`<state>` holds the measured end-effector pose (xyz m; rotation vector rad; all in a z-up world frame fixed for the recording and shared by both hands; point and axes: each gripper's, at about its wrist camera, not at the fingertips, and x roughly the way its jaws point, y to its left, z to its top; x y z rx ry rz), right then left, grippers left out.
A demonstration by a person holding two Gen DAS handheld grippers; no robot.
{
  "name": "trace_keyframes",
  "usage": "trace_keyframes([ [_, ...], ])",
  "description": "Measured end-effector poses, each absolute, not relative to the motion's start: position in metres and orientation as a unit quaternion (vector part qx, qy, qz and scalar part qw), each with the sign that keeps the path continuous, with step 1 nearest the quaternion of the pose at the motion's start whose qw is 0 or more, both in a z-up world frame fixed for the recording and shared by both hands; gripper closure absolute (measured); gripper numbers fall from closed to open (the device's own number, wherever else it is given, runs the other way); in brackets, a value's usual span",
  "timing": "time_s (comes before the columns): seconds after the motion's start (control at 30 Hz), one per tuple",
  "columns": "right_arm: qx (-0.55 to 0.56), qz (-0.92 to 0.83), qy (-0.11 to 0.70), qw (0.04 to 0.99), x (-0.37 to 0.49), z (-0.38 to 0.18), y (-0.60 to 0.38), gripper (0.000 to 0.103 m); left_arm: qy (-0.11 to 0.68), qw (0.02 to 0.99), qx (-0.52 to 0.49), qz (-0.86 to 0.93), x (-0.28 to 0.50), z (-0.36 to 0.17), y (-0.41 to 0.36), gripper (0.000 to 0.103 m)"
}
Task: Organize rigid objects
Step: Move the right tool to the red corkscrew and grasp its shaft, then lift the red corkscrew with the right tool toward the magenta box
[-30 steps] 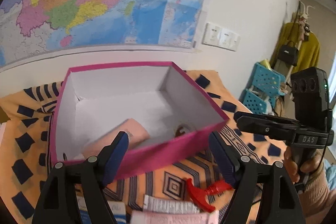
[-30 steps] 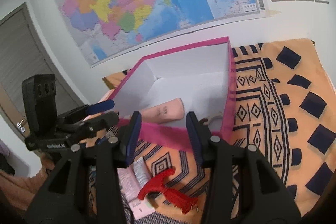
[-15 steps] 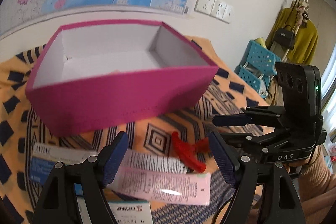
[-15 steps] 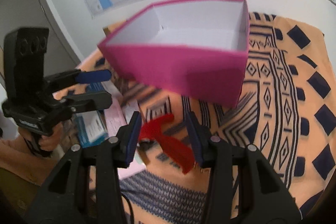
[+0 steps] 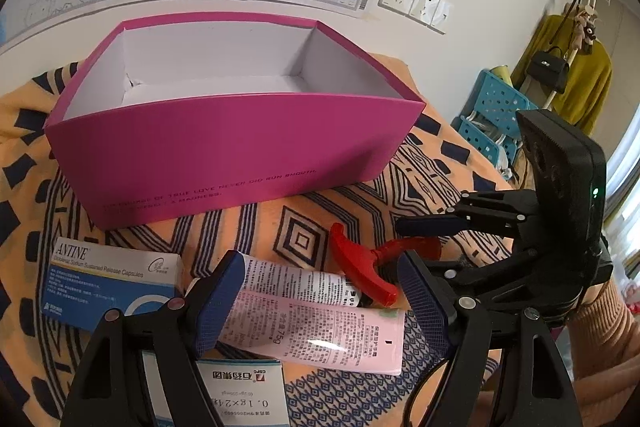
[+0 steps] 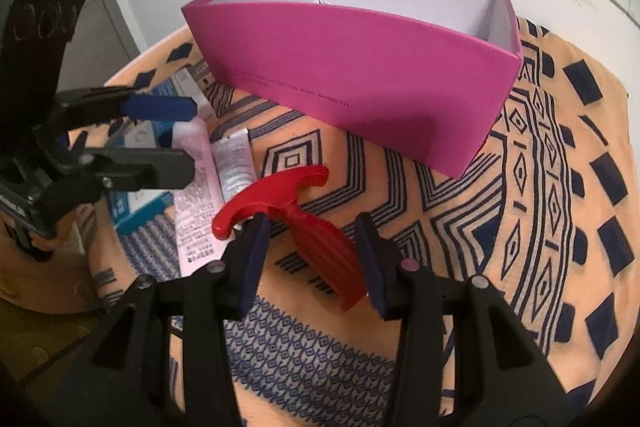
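An open pink box (image 5: 224, 151) stands on the patterned cloth; it also shows in the right wrist view (image 6: 360, 67). My left gripper (image 5: 320, 291) is open low over a pink tube (image 5: 316, 327) and a white tube (image 5: 296, 281), its jaws on either side of them. My right gripper (image 6: 310, 247) is open around the ribbed shaft of a red T-shaped tool (image 6: 296, 215), not closed on it. The tool also shows in the left wrist view (image 5: 360, 263), with the right gripper (image 5: 424, 235) at its end.
A blue-and-white medicine box (image 5: 108, 287) lies left of the tubes, another white box (image 5: 236, 387) below them. The orange patterned cloth (image 6: 560, 187) covers the round table. Blue crates (image 5: 488, 115) and a coat rack stand beyond the table's right side.
Both grippers have dropped from above the box down to the items in front of it. The right jaws now straddle the red tool; the left jaws straddle the tubes.
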<state>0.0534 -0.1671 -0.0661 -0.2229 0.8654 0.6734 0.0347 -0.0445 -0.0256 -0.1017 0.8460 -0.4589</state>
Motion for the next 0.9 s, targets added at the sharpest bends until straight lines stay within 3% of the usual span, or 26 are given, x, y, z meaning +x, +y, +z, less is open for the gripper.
trace_keyframes([
  [0.17, -0.143, 0.319, 0.413, 0.841, 0.057, -0.071, -0.154, 0.059, 0.41, 0.884, -0.051, -0.22, 0.034, -0.027, -0.044, 0.022],
  [0.3, -0.16, 0.322, 0.419, 0.834, 0.063, -0.076, -0.145, 0.075, 0.413, 0.882, -0.055, -0.221, 0.034, -0.027, -0.043, 0.022],
  [0.6, -0.128, 0.33, 0.42, 0.836, 0.066, -0.074, -0.15, 0.077, 0.415, 0.879, -0.056, -0.228, 0.034, -0.028, -0.045, 0.022],
  [0.9, -0.001, 0.357, 0.406, 0.841, 0.064, -0.052, -0.183, 0.077, 0.422, 0.869, -0.051, -0.253, 0.035, -0.032, -0.058, 0.022],
])
